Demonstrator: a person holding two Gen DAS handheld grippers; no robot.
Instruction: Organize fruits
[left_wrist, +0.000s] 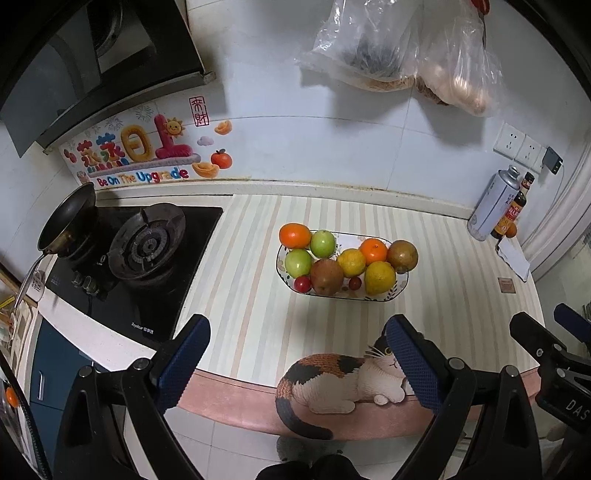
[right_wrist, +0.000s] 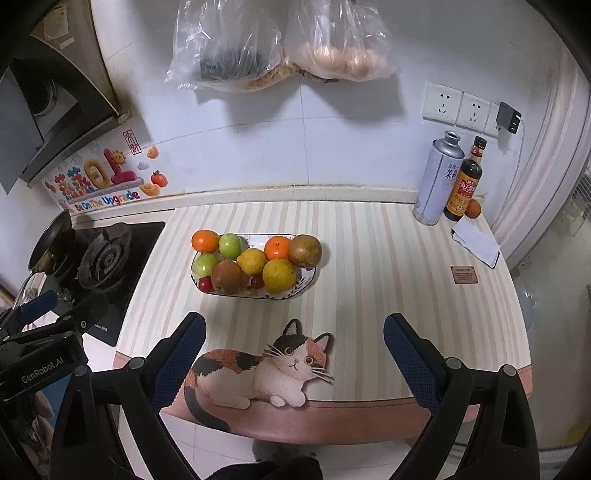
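A patterned oval dish (left_wrist: 400, 284) (right_wrist: 308, 277) stands on the striped counter mat and holds several fruits. Among them are two oranges, one at the left rim (left_wrist: 294, 235) (right_wrist: 205, 240), two green apples (left_wrist: 322, 243) (right_wrist: 229, 245), two yellow citrus (left_wrist: 379, 277) (right_wrist: 279, 275), two brown pears (left_wrist: 402, 256) (right_wrist: 304, 251) and two small red fruits (left_wrist: 303, 283) (right_wrist: 205, 283). My left gripper (left_wrist: 299, 332) hangs open before the counter edge, well short of the dish. My right gripper (right_wrist: 294, 328) is open too, above the cat print (right_wrist: 266, 365), with nothing between its fingers.
A gas hob (left_wrist: 147, 243) with a black pan (left_wrist: 68, 218) lies left of the mat. A grey can (right_wrist: 439, 177), a dark sauce bottle (right_wrist: 465, 181) and a small orange (right_wrist: 472, 209) stand at the back right. Plastic bags (right_wrist: 280, 48) hang on the wall.
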